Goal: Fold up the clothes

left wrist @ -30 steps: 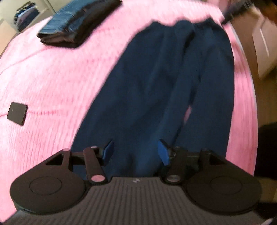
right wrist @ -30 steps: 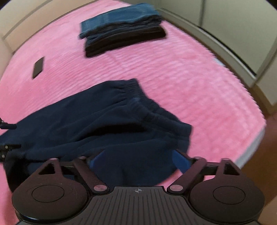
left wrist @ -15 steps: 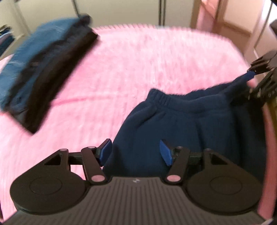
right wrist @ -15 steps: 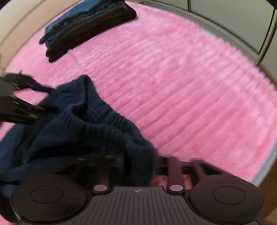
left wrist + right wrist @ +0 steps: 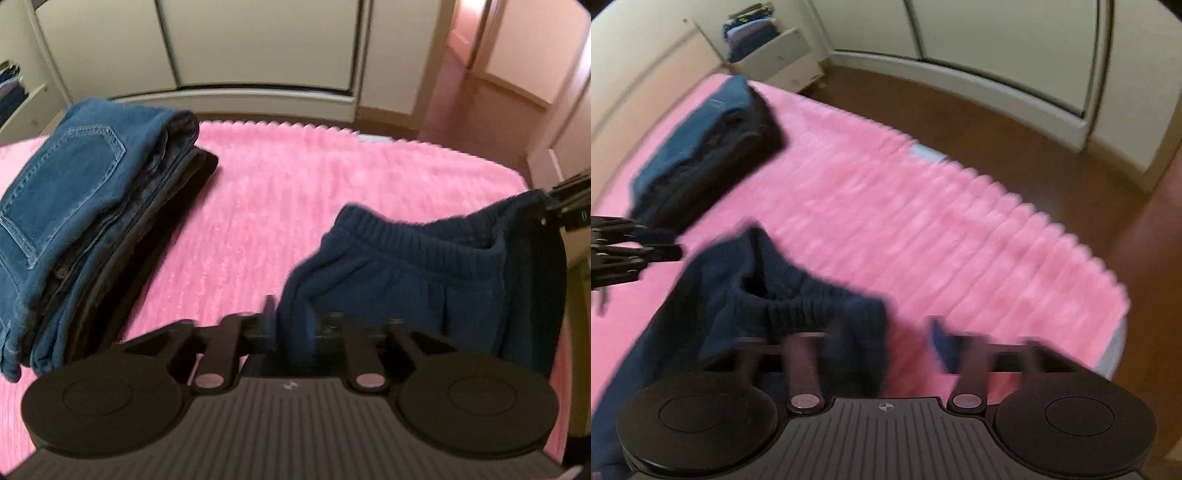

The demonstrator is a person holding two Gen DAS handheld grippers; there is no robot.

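Navy sweatpants [image 5: 424,273] hang by the waistband above the pink blanket [image 5: 280,192]. My left gripper [image 5: 291,328] is shut on the left end of the waistband. My right gripper shows at the right edge of the left wrist view [image 5: 550,210], holding the other end. In the right wrist view the sweatpants [image 5: 768,295] drape over my right gripper [image 5: 886,343]; its left finger is hidden under the cloth and its right blue pad [image 5: 942,343] stands apart, blurred. My left gripper appears there at the left edge [image 5: 665,251].
A stack of folded jeans and dark trousers [image 5: 85,221] lies on the blanket at left, also in the right wrist view [image 5: 705,158]. Wardrobe doors [image 5: 258,44] stand behind. A shelf with folded clothes [image 5: 757,44] and brown floor [image 5: 1015,147] lie beyond the bed edge.
Both grippers have lifted the waistband off the blanket. My left gripper has closed on the cloth. The right gripper's fingers stand wider apart than half a second ago.
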